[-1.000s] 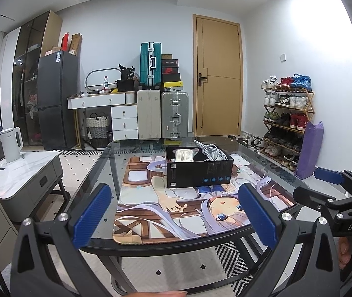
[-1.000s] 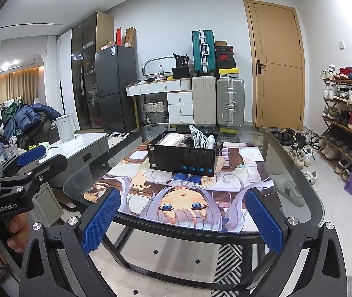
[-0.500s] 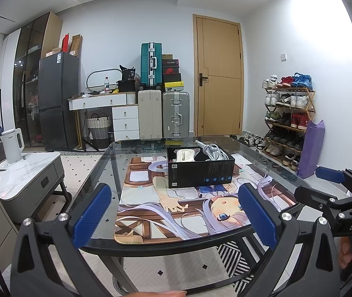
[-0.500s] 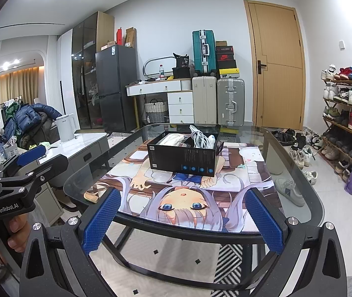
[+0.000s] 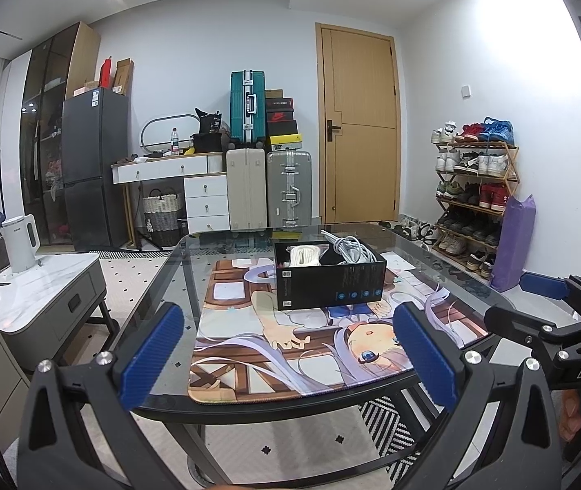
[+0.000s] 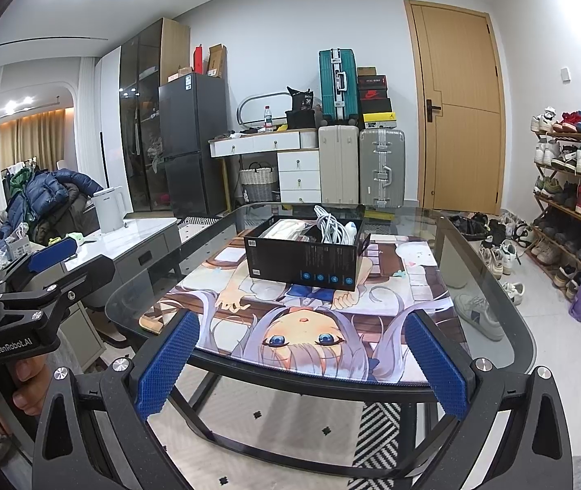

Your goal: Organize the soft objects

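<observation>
A black open box (image 5: 329,279) (image 6: 306,257) stands on a printed mat (image 5: 290,339) (image 6: 302,318) on the glass table (image 5: 192,253). Inside it lie a cream knitted item (image 5: 304,255), something dark, and a coiled white cable (image 5: 347,247) (image 6: 333,226). My left gripper (image 5: 286,357) hangs open at the table's near edge, well short of the box, empty. My right gripper (image 6: 300,361) is open too, holding nothing, near the same edge. Each gripper shows at the side of the other's view, held by a hand (image 6: 25,384).
A grey side table (image 5: 45,306) with a white kettle (image 5: 21,243) stands left of the glass table. A shoe rack (image 5: 474,204) and purple bag (image 5: 513,243) line the right wall. Suitcases (image 5: 268,188), drawers and a fridge (image 5: 94,167) stand at the back beside a door.
Both grippers have shifted slightly; the view has barely drifted. The box and its contents have not moved.
</observation>
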The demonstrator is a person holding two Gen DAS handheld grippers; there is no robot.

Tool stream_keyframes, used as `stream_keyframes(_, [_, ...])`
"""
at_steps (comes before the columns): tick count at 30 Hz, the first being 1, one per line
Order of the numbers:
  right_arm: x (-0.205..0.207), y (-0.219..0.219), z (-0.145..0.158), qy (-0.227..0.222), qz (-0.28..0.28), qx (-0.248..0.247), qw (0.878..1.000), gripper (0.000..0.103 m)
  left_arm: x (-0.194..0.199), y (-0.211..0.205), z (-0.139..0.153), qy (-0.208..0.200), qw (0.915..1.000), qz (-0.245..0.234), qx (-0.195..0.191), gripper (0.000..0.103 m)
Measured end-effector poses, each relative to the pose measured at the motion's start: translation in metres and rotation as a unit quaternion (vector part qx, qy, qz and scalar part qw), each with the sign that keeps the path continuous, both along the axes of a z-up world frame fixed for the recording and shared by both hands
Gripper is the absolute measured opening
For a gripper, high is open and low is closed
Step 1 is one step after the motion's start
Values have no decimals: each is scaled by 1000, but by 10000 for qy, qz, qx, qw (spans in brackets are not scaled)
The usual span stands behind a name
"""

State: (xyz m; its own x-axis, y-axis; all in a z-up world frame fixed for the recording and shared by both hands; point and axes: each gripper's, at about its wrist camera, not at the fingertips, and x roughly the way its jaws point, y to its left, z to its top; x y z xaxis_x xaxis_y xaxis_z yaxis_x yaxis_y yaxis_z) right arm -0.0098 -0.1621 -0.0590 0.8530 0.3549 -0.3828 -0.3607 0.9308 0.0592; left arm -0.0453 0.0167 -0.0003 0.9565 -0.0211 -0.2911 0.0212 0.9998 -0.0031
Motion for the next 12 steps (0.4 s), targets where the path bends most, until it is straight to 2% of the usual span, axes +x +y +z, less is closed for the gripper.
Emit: stream_keyframes(12, [0, 0, 0, 13, 4, -5, 10000, 102, 1, -1, -1, 50, 9999, 39, 99, 103])
